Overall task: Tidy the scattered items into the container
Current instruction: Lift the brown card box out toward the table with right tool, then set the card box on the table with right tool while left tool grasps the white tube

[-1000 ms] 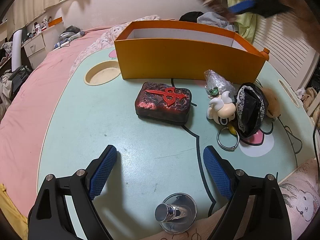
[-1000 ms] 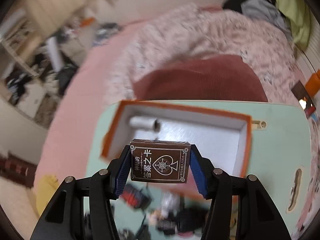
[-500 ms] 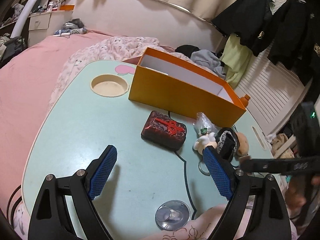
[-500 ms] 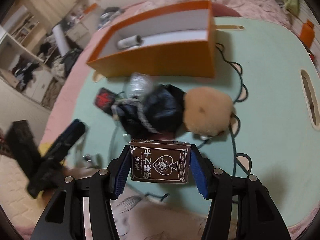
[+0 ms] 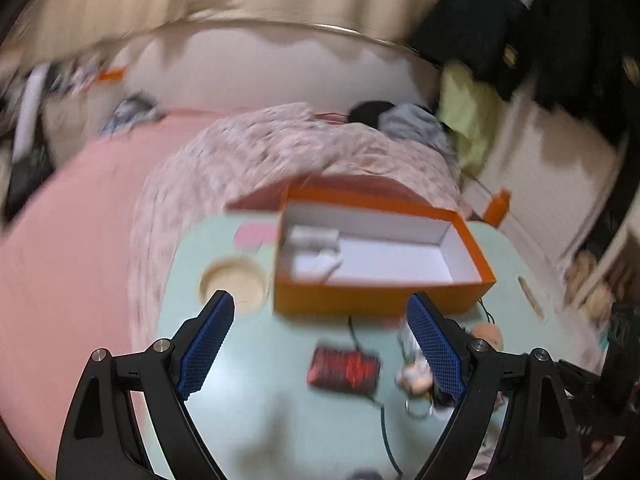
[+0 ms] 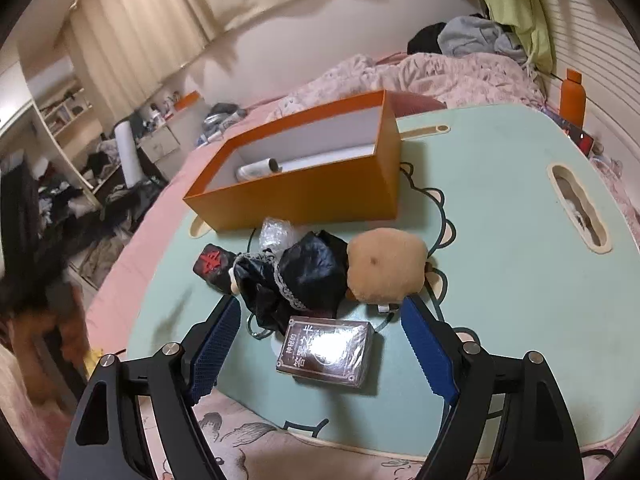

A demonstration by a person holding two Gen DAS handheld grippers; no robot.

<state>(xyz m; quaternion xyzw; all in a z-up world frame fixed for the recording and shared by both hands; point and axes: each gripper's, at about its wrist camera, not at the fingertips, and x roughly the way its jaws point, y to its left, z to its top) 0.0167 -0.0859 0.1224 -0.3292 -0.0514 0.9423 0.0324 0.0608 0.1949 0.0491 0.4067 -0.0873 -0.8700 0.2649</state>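
Observation:
An open orange box (image 6: 304,184) stands on the mint-green table (image 6: 500,240) with a white roll (image 6: 260,168) inside; it also shows blurred in the left wrist view (image 5: 380,260). A brown card box (image 6: 326,350) lies on the table between the open fingers of my right gripper (image 6: 322,350). Beyond it lie a black lace pouch (image 6: 296,276), a tan plush (image 6: 386,266), a red-and-black block (image 6: 212,262) and a clear wrapper (image 6: 276,232). My left gripper (image 5: 320,348) is open and empty, high above the table, with the red block (image 5: 344,368) below it.
The table sits on a bed with pink bedding (image 5: 72,232). A round cup recess (image 5: 234,284) lies left of the box, a slot handle (image 6: 580,208) at the table's right. An orange bottle (image 6: 572,96) stands at the far right. Clothes hang behind.
My right gripper has opened and the card box now lies on the table near the front edge. My left gripper has risen and tilted; its view is blurred by motion.

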